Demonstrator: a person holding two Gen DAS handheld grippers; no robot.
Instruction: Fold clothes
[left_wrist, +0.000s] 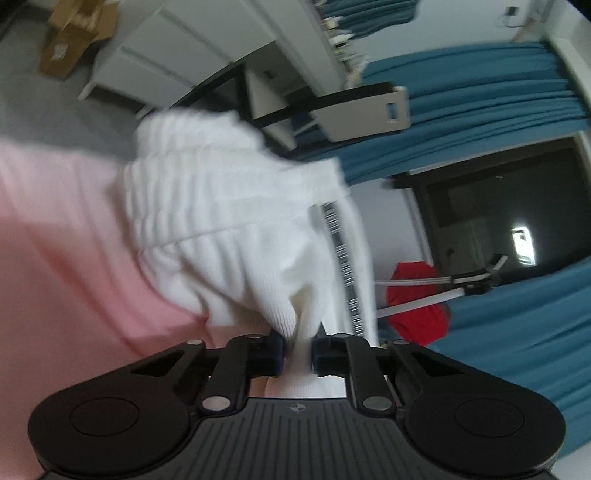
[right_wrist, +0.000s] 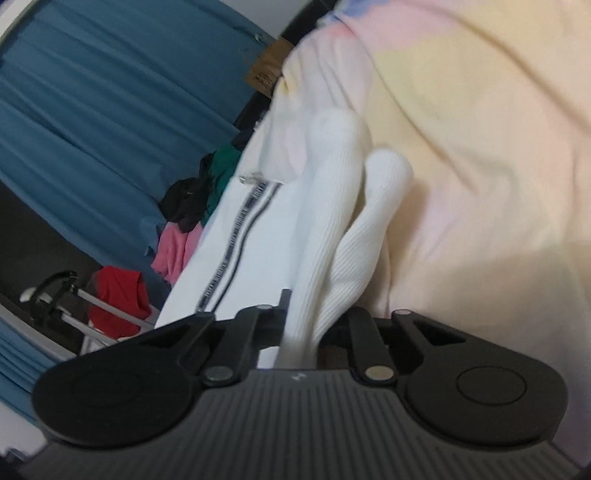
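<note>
With both the left claw (left_wrist: 298, 349) and right claw (right_wrist: 301, 325) clenched on the white ribbed knit garment (left_wrist: 236, 206), we should lift evenly above the pink bedsheet (left_wrist: 55, 240), keeping its edge taut.

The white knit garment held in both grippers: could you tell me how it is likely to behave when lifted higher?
The white knit will probably flop: it already sags in loose folds from the left gripper. Its ribbed fabric looks soft and grippy, so it seems unlikely to slip from the right gripper. Probably light.
</note>
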